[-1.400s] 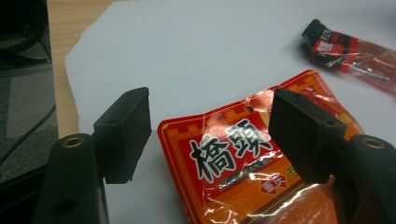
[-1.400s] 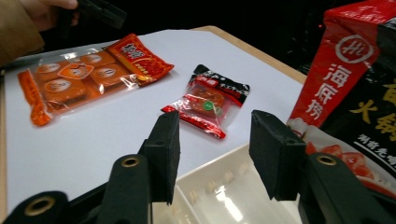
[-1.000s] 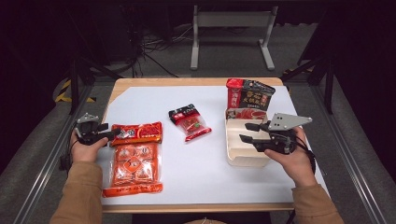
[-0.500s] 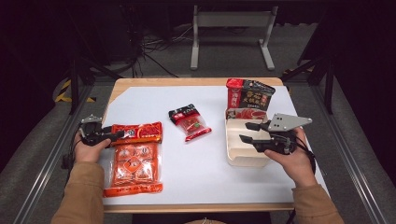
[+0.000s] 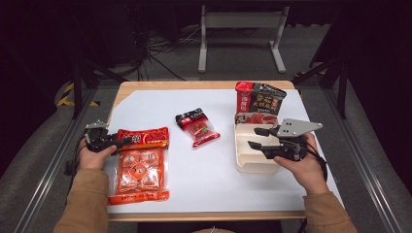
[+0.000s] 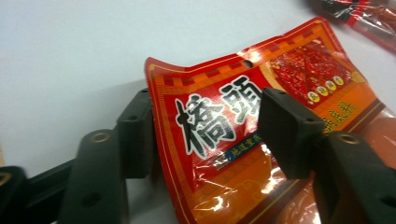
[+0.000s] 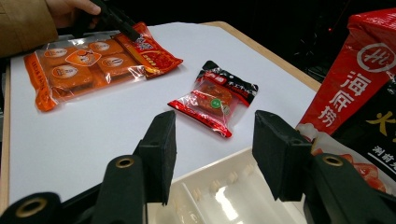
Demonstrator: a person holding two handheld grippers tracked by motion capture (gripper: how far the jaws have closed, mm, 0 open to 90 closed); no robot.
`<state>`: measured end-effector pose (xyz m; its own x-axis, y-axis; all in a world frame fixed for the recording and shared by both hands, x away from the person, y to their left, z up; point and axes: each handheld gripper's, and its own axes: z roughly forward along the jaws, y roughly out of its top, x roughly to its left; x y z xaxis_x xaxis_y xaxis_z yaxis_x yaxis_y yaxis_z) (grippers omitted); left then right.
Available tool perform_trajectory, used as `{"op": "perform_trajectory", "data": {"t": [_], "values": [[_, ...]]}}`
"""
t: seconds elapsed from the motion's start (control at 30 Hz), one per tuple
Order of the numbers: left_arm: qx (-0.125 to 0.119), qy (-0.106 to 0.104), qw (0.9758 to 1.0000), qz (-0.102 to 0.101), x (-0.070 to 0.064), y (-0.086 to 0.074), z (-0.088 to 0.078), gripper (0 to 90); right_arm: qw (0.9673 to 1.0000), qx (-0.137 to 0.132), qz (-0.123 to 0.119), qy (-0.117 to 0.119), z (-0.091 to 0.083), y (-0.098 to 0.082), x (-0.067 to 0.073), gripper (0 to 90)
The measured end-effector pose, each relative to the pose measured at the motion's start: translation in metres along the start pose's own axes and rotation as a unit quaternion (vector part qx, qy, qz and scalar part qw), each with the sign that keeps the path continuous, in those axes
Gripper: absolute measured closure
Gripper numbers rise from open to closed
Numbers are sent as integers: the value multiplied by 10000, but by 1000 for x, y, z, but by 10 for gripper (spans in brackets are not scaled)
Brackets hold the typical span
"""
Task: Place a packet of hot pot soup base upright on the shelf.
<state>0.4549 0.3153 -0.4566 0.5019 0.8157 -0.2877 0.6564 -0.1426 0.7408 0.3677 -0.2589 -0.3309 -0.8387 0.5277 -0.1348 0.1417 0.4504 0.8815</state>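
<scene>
L gripper (image 6: 205, 135) jaws have just been closing round the red snack bag's (image 6: 261, 121) top edge, not squeezing yet; next: pinch & lift. R gripper (image 7: 212, 154) jaws apart, holding nothing, over white tray (image 7: 224, 196).

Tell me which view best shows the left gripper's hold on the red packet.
The left gripper view: the red packet lies between its fingers, which have just been closing. The high view shows it small; the right gripper view, far off.
</scene>
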Motion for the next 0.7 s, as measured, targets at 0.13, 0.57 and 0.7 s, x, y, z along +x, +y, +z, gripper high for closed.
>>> {"op": "perform_trajectory", "data": {"t": [0.13,0.57,0.7], "values": [[-37,32,10000,-30,0,0,-3,596,10000,52,-35,73,5,-1,2,502],[41,35,10000,-48,4,-3,-2,720,9997,59,-96,199,10,-2,4,499],[145,157,9998,-45,2,-3,0,737,9997,65,-105,219,11,-1,5,499]]}}
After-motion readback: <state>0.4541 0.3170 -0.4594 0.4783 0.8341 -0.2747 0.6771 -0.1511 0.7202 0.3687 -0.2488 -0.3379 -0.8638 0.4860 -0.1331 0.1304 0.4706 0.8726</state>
